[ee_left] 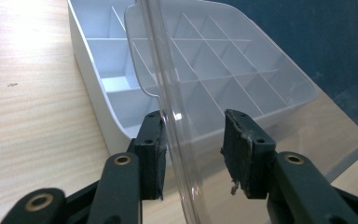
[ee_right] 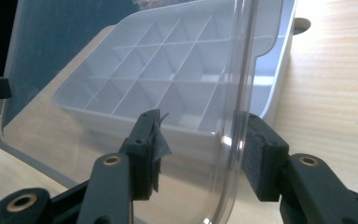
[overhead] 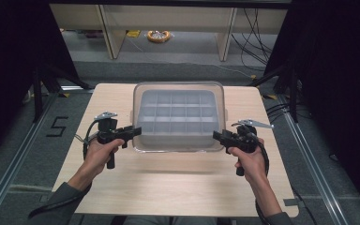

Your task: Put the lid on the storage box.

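1. The clear lid (overhead: 178, 91) is hard to trace from the high view: only its glinting rim shows, over the white compartment tray (overhead: 176, 117) at the middle of the far half of the worktop (overhead: 168, 187).
2. In both gripper views the lid's edge is cut off at the bottom of the picture.
3. The left gripper (overhead: 132, 132) has the lid's near left rim between its jaws; one pad (ee_left: 151, 158) touches the rim, the other stands off.
4. The right gripper (overhead: 218, 136) likewise straddles the near right rim, one pad (ee_right: 256, 158) against it.
5. The worktop is pale wood-grain.
6. Beyond the far edge lie grey floor, cables (overhead: 255, 35) and a yellow ring (overhead: 158, 35).
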Demonstrator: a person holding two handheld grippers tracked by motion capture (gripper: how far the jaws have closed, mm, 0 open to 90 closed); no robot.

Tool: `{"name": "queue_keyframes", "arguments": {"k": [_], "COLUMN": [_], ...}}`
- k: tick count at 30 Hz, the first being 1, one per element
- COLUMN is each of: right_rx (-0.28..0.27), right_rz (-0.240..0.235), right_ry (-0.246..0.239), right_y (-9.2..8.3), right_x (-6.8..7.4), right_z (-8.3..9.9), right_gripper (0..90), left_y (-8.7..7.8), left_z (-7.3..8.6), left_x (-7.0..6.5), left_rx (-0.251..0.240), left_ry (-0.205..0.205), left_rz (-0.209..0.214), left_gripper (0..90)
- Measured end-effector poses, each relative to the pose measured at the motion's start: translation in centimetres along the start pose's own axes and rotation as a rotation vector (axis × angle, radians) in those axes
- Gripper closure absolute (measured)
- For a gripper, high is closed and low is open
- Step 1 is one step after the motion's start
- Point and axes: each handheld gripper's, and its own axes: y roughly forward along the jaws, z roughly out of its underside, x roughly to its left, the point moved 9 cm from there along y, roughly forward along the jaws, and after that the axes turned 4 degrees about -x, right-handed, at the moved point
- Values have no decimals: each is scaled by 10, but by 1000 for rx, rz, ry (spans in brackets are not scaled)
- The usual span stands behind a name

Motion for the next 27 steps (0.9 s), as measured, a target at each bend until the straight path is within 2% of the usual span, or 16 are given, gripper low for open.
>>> {"name": "queue_keyframes", "arguments": {"k": [2, 7, 12, 14, 15, 16, 18, 19, 22, 23, 27], "right_rx": [1, 4, 12, 23, 23, 15, 22, 26, 29, 36, 34], "right_rz": [-2, 28, 51, 54, 54, 58, 61, 64, 61, 66, 73], "right_ry": [3, 6, 6, 51, 51, 11, 18, 36, 38, 81, 63], "right_y": [1, 12, 27, 32, 32, 36, 43, 46, 50, 50, 55], "right_x": [0, -6, -12, -8, -8, -13, -14, -13, -15, -12, -18], "right_z": [-3, -16, -30, -31, -31, -33, -34, -34, -34, -33, -32], "right_gripper": [529, 517, 512, 512, 512, 512, 507, 506, 505, 505, 502], "left_y": [5, 16, 27, 30, 30, 32, 37, 39, 42, 44, 50], "left_z": [-4, -15, -30, -34, -34, -36, -38, -39, -41, -41, -41], "left_x": [2, 5, 13, 18, 18, 21, 26, 28, 31, 32, 34], "left_rx": [6, 8, -3, -8, -8, -13, -9, -8, -7, -4, -2], "left_ry": [-5, -5, 0, -3, -3, -14, -27, -30, -40, -40, -50], "left_rz": [-10, -37, -66, -78, -78, -89, -96, -99, -106, -108, -114], "left_gripper": [590, 584, 581, 580, 580, 580, 576, 575, 572, 572, 570]}}
